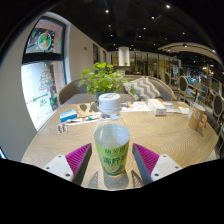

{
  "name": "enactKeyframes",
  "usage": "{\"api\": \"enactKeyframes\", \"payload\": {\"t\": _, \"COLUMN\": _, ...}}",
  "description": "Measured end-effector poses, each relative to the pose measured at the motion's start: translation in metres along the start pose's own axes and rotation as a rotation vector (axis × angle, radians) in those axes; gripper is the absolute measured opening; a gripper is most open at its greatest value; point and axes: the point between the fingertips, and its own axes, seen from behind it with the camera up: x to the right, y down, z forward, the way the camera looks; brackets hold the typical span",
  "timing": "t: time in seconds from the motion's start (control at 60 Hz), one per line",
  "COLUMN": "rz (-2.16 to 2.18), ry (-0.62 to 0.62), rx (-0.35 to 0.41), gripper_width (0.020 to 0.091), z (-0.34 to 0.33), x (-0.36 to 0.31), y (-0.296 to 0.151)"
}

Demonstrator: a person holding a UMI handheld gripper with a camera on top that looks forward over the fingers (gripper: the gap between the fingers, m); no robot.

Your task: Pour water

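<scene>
A clear plastic bottle [111, 150] with a green label stands upright between my gripper's [112, 162] fingers. Both fingers [93, 166] press against its sides, so the gripper is shut on it, and the magenta pads [78, 158] show at either side. The bottle's base is just above the round wooden table [50, 135]; I cannot tell whether it rests on it. Beyond the bottle, near the table's middle, stands a white cup [110, 101].
A potted green plant [103, 78] stands behind the cup. Papers and small items [78, 117] lie left of the cup, more papers and a box [170, 107] to the right. Grey chairs [150, 88] ring the far side. A wall with posters [42, 60] is at left.
</scene>
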Motion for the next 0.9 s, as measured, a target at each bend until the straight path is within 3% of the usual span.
{"api": "enactKeyframes", "payload": {"t": 0.083, "rz": -0.021, "ry": 0.004, "rx": 0.018, "gripper_width": 0.0666, "z": 0.012, "x": 0.000, "y": 0.004}}
{"api": "enactKeyframes", "payload": {"t": 0.167, "rz": -0.031, "ry": -0.002, "rx": 0.047, "gripper_width": 0.0550, "z": 0.019, "x": 0.001, "y": 0.001}}
{"api": "enactKeyframes", "payload": {"t": 0.467, "rz": -0.035, "ry": -0.035, "rx": 0.053, "gripper_width": 0.0393, "z": 0.011, "x": -0.001, "y": -0.002}}
{"api": "enactKeyframes", "payload": {"t": 0.667, "rz": -0.011, "ry": -0.092, "rx": 0.078, "gripper_width": 0.0388, "z": -0.013, "x": -0.005, "y": -0.045}}
{"api": "enactKeyframes", "payload": {"t": 0.9, "rz": 0.211, "ry": -0.231, "rx": 0.142, "gripper_width": 0.0387, "z": -0.043, "x": 0.022, "y": -0.144}}
